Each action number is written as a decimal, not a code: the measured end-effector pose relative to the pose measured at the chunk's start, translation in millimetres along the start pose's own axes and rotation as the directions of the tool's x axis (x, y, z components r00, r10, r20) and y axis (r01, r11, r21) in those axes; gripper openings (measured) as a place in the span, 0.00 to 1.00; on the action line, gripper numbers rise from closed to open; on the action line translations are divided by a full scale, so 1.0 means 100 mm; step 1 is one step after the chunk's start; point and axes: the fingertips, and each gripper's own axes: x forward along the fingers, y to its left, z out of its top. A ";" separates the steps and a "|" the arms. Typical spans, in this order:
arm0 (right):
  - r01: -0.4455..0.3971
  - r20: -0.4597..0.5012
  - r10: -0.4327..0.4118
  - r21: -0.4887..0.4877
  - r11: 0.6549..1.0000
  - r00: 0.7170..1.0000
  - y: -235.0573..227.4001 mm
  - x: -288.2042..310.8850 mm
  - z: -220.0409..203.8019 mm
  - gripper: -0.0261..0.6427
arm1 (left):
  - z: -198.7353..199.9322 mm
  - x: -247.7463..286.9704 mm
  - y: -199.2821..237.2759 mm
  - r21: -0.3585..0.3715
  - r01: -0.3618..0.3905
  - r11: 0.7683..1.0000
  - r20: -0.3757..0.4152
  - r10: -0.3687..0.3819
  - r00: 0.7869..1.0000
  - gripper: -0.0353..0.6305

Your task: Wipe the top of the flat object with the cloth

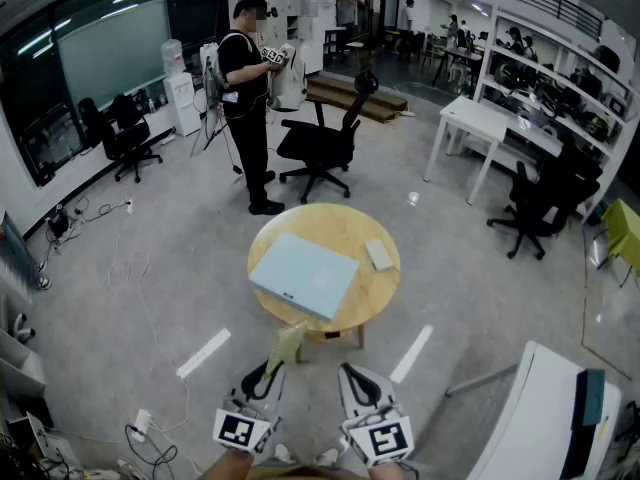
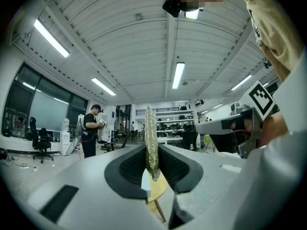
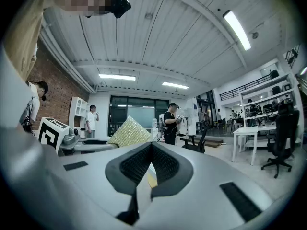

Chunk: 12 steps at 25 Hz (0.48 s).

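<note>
Cloth (image 1: 289,345) pinched on edge between the jaws of left tool (image 1: 270,368), held up near the near rim of round counter (image 1: 340,224). Right tool (image 1: 352,372) pressed together on nothing, just right of the left one. Flat object (image 1: 303,275), pale blue, lying on the counter's left half, apart from the cloth, with small pale block (image 1: 379,255) to its right. Person (image 1: 247,98) in black standing beyond the far side, beside black chair (image 1: 325,143).
</note>
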 end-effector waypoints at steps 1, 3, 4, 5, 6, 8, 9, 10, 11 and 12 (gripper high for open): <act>-0.001 -0.002 0.001 -0.001 1.000 1.000 0.00 0.00 0.00 0.04 | 0.01 0.01 0.00 0.007 -0.001 1.000 -0.003 0.001 1.000 0.15; -0.002 0.002 0.002 0.001 1.000 1.000 -0.01 -0.01 0.00 0.04 | 0.03 0.03 -0.01 0.018 -0.003 1.000 -0.010 0.003 1.000 0.15; -0.001 0.004 0.001 0.006 1.000 1.000 -0.03 -0.01 0.00 0.04 | 0.04 0.05 -0.02 0.023 -0.002 1.000 -0.011 0.003 1.000 0.15; 0.001 0.006 -0.001 0.010 1.000 1.000 -0.05 -0.02 -0.01 0.04 | 0.05 0.07 -0.04 0.025 0.001 1.000 -0.010 -0.001 1.000 0.15; 0.003 0.007 -0.003 0.013 1.000 1.000 -0.08 -0.03 -0.01 0.04 | 0.04 0.08 -0.06 0.024 0.006 1.000 -0.006 -0.006 1.000 0.15; 0.004 0.011 -0.004 0.019 1.000 1.000 -0.09 -0.05 0.00 0.04 | 0.03 0.10 -0.08 0.015 0.013 1.000 -0.002 -0.013 1.000 0.15; -0.002 0.014 0.001 0.027 1.000 1.000 -0.09 -0.05 0.01 0.04 | 0.04 0.10 -0.08 0.012 0.014 1.000 0.001 -0.014 1.000 0.15; -0.010 0.017 0.010 0.039 0.999 1.000 -0.08 -0.06 0.02 0.04 | 0.05 0.10 -0.08 0.009 0.015 1.000 0.003 -0.015 1.000 0.15; -0.018 0.020 0.017 0.053 0.998 1.000 -0.07 -0.06 0.03 0.04 | 0.07 0.10 -0.08 0.008 0.015 1.000 0.005 -0.015 1.000 0.15; -0.021 0.025 0.020 0.067 0.998 0.999 -0.07 -0.07 0.05 0.04 | 0.08 0.10 -0.08 0.006 0.014 1.000 0.003 -0.014 1.000 0.15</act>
